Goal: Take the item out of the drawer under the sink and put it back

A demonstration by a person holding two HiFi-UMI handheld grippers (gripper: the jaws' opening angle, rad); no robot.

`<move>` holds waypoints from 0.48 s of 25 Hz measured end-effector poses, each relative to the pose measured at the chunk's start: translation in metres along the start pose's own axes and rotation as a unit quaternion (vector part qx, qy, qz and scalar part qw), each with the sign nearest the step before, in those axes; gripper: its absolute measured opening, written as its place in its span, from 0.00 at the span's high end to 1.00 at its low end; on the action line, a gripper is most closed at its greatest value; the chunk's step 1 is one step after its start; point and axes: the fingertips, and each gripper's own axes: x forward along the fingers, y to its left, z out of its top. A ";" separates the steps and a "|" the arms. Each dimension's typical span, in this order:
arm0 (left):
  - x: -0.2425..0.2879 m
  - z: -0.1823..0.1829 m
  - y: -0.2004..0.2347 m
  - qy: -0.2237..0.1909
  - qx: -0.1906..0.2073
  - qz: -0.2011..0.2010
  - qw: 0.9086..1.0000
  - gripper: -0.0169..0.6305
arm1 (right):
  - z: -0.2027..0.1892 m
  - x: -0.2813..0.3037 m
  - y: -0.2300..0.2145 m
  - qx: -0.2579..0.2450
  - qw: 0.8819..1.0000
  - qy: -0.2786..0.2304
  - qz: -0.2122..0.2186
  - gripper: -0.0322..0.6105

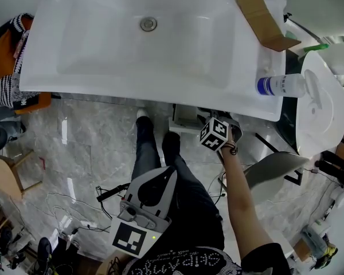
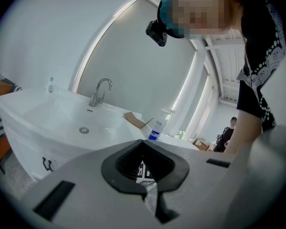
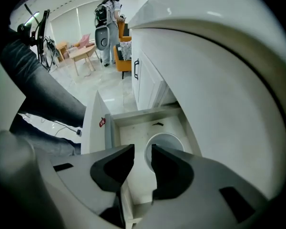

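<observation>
**Step in hand.** The right tool (image 3: 142, 150) hung under the front edge of the sink (image 1: 160, 56), pointing steeply down into the open drawer (image 3: 148, 112). Its jaws stood apart with nothing gripped between them. The left tool (image 2: 143, 143) was held low and well clear of the drawer, jaws together and empty.

**Location of the item.** The white round bowl (image 3: 168, 142) rested on the drawer floor, just beyond the tips of the right tool and slightly toward its right jaw. No pad touched it.

**Judgement.** The bowl sat in the drawer beneath an open tool. This fits either the approach for pick-up or the point just after set-down; which one could not be determined.

**Next move.**
- For pick-up: lower the tool until the jaws straddle the bowl's rim, then close on it.
- After set-down: lift clear of the sink edge and push the drawer shut.

**Containers.**
- Drawer: the bowl, plus a small dark mark, not identifiable.
- Sink basin: nothing visible inside. A bottle (image 1: 281, 86) lay on its side on the rim.
</observation>
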 end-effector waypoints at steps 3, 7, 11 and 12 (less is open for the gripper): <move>-0.001 0.002 -0.002 -0.003 0.002 -0.003 1.000 0.97 | 0.004 -0.015 -0.001 0.001 1.000 -0.010 -0.020 0.77; 0.001 0.007 -0.007 -0.010 0.011 -0.008 1.000 0.97 | 0.011 -0.039 0.000 0.021 0.998 -0.039 -0.043 0.78; 0.002 0.016 -0.012 -0.021 0.018 -0.011 1.000 0.97 | 0.022 -0.067 0.000 0.059 0.992 -0.084 -0.070 0.91; 0.003 0.018 -0.013 -0.023 0.020 -0.012 0.999 0.97 | 0.024 -0.073 0.001 0.072 0.990 -0.096 -0.073 0.92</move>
